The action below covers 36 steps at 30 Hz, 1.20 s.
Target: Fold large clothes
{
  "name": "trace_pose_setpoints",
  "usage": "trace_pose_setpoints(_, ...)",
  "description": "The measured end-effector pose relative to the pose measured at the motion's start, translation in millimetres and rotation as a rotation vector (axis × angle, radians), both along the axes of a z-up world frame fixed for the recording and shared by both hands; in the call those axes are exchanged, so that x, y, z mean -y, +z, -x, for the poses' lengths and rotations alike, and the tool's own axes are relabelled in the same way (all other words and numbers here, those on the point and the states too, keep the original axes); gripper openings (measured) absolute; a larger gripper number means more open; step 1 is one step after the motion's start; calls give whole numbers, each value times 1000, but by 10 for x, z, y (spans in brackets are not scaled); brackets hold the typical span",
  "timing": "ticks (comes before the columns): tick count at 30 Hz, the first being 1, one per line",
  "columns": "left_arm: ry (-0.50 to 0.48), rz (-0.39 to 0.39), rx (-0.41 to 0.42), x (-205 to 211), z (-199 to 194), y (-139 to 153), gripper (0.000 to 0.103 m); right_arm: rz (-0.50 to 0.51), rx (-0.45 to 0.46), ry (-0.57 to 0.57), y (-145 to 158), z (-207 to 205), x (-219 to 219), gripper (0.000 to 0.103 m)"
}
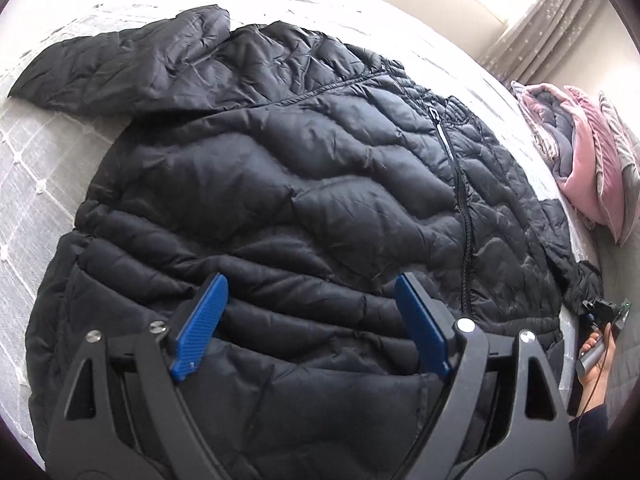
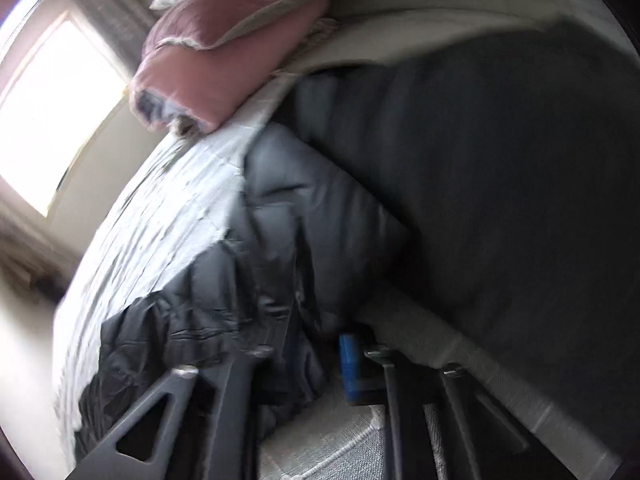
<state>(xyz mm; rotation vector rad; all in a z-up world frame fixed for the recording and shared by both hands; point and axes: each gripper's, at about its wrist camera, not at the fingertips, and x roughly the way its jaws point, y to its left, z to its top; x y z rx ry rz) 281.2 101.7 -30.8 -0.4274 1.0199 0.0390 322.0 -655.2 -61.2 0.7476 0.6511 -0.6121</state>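
Note:
A large black quilted puffer jacket (image 1: 280, 184) lies spread front-up on the bed, zipper closed, one sleeve stretched to the far left. My left gripper (image 1: 310, 320) hovers open over the jacket's hem area, blue pads wide apart, holding nothing. In the left wrist view my right gripper (image 1: 602, 312) shows small at the jacket's right sleeve end, held in a hand. In the blurred right wrist view the right gripper (image 2: 320, 356) has black jacket fabric (image 2: 280, 248) bunched between its fingers; only one blue pad (image 2: 349, 364) shows.
The bed has a white quilted cover (image 1: 32, 184). A pile of pink and grey blankets and pillows (image 1: 584, 152) sits at the bed's right end, also in the right wrist view (image 2: 224, 40). Curtains and a bright window (image 2: 56, 100) are behind.

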Motion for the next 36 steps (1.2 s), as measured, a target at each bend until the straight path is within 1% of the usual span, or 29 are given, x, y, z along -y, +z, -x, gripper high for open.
trace_pose_setpoints(1,2,3,4,-15,5,8,86,95,5,5,194,28,-59,6)
trace_pose_setpoints(3,7,1,9,-54,13,19,86,251,22,-7,592,133,-159,5)
trace_pose_setpoints(4,10,1,9,-74,14,19,86,289,32,-23,788,205,-160,5)
trace_pose_setpoints(5,13,10,6,-97,18,20,86,301,44,-32,896,249,-159,4)
trace_pose_setpoints(6,12,20,6,-114,15,23,86,340,40,-45,1062,302,-171,4)
trace_pose_setpoints(8,8,33,6,-145,13,28,86,421,-16,-38,1204,294,-283,4)
trace_pose_setpoints(10,10,31,6,-167,10,27,86,447,-28,-12,1255,269,-409,4)
trace_pose_setpoints(14,28,40,-2,-286,12,16,86,439,-18,42,1314,177,-729,4)
trace_pose_setpoints(16,49,32,-2,-376,13,27,86,453,-25,78,1356,27,-960,5)
trace_pose_setpoints(17,54,28,-1,-386,11,35,86,455,-12,104,1407,-58,-1089,5)
trace_pose_setpoints(19,73,13,-2,-451,13,60,86,465,25,153,1531,-186,-1420,5)
trace_pose_setpoints(21,92,17,10,-525,20,95,86,487,61,221,1639,-326,-1789,5)
trace_pose_setpoints(23,106,27,21,-608,30,127,86,513,113,317,1770,-469,-2310,5)
trace_pose_setpoints(26,151,44,26,-779,43,138,86,518,194,454,1905,-640,-3043,5)
trace_pose_setpoints(29,178,73,16,-902,39,112,86,497,259,639,1882,-801,-3958,5)
trace_pose_setpoints(31,215,84,9,-1029,52,90,86,463,280,737,1769,-882,-4461,5)
trace_pose_setpoints(32,232,89,9,-1081,66,85,86,435,277,789,1641,-940,-4759,5)
trace_pose_setpoints(33,244,96,11,-1125,76,81,86,426,261,815,1542,-993,-4958,5)
trace_pose_setpoints(35,261,116,17,-1201,92,70,86,402,205,873,1199,-1084,-5377,5)
trace_pose_setpoints(36,262,133,16,-1238,95,58,86,383,160,904,950,-1131,-5570,6)
